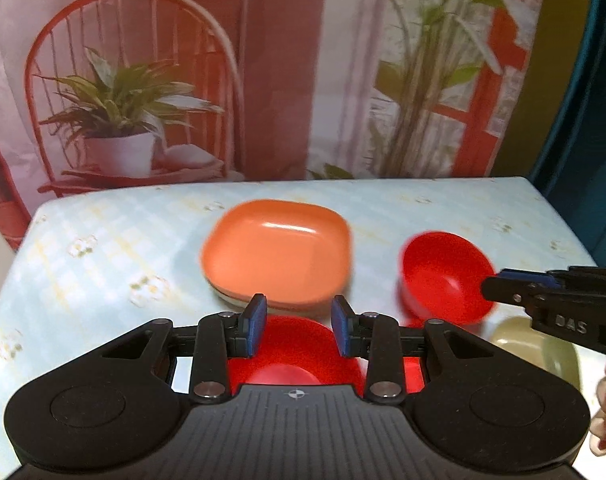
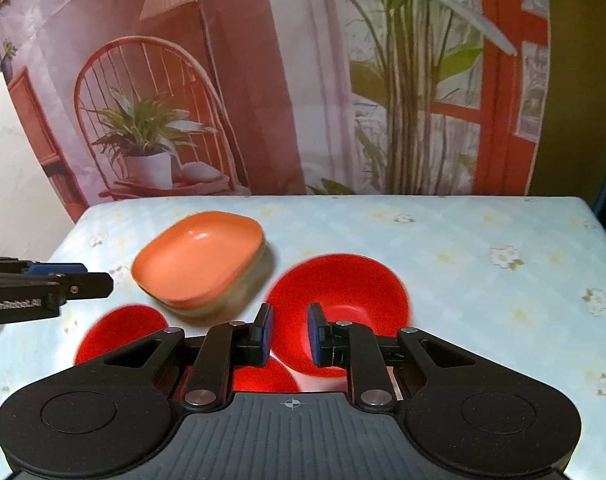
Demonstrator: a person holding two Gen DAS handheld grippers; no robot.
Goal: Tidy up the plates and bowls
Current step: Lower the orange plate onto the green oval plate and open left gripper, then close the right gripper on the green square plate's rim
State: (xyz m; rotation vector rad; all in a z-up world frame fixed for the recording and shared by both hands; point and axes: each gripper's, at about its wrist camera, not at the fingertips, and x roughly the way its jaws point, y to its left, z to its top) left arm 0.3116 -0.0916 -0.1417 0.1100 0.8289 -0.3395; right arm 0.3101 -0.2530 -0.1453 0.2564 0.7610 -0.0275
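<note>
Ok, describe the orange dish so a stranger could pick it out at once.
Start at the table with the pale floral cloth, in front of the backdrop with the red chair. Toward its far left lies the orange dish, stacked on a pale one of like shape. Unlike the round red bowls nearby, it is a shallow rounded square.

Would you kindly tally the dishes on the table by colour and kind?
Red bowls: 3
Orange plate: 1
Beige plate under it: 1
Olive-beige bowl: 1
Total: 6
</note>
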